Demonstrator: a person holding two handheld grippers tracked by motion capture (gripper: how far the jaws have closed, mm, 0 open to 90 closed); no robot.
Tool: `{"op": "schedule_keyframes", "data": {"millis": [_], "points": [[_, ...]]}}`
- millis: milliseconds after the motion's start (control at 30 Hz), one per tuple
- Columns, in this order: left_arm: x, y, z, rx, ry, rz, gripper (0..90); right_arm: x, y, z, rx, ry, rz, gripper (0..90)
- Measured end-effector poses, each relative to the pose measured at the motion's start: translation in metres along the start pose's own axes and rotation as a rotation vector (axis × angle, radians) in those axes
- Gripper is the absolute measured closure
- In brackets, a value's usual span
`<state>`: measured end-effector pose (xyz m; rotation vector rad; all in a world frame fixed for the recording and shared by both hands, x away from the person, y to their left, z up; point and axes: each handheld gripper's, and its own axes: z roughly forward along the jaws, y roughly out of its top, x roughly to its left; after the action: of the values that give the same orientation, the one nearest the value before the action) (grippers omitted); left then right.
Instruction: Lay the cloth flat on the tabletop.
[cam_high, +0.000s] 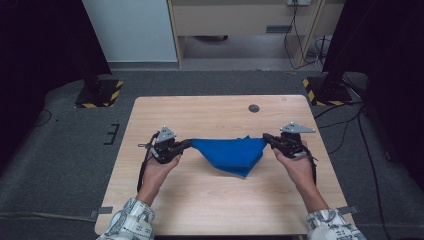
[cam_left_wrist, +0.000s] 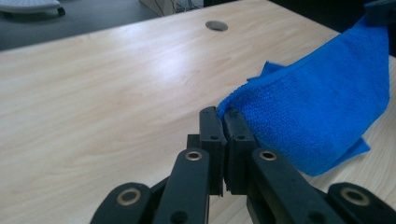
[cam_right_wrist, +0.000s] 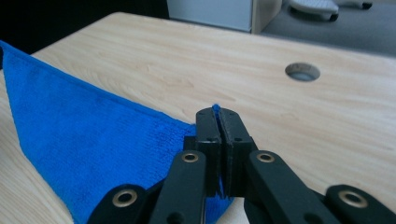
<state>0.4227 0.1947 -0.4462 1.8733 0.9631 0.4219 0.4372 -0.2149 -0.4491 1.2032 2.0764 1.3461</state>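
Cloth (cam_high: 231, 155) hangs between your two hands above the middle of the bench (cam_high: 210, 115), blue and folded, its top edge stretched almost level from left to right. Your left hand-held gripper (cam_high: 189, 143) pinches the left corner with its jaws pressed together; in the left gripper view the cloth (cam_left_wrist: 317, 112) runs off to the right from those jaws. Your right hand-held gripper (cam_high: 265, 137) clamps the right corner, a sliver of blue showing between its closed jaws. The cloth's lowest fold sags toward you, and it may brush the bench, though that is hard to tell. A round hole (cam_high: 254, 108) sits at the far side.
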Motion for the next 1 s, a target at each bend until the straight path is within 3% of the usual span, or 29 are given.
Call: {"op": "schedule_keyframes", "data": {"millis": [267,433,700,1000], "points": [[0.008,0.027,-0.001,0.006,0.005,0.011,88.1,-0.002,0.017,-0.003,-0.049,-0.015,0.016,88.0],[0.005,0.041,-0.008,0.004,0.007,0.041,88.1,0.0,0.026,-0.01,-0.071,-0.028,-0.001,88.0],[-0.002,0.057,-0.011,0.024,0.018,0.054,88.0,-0.001,0.036,-0.023,-0.096,-0.044,-0.004,88.1],[-0.016,0.074,-0.035,-0.035,0.005,0.084,87.8,0.001,0.043,-0.043,-0.14,-0.049,-0.019,88.3]]}}
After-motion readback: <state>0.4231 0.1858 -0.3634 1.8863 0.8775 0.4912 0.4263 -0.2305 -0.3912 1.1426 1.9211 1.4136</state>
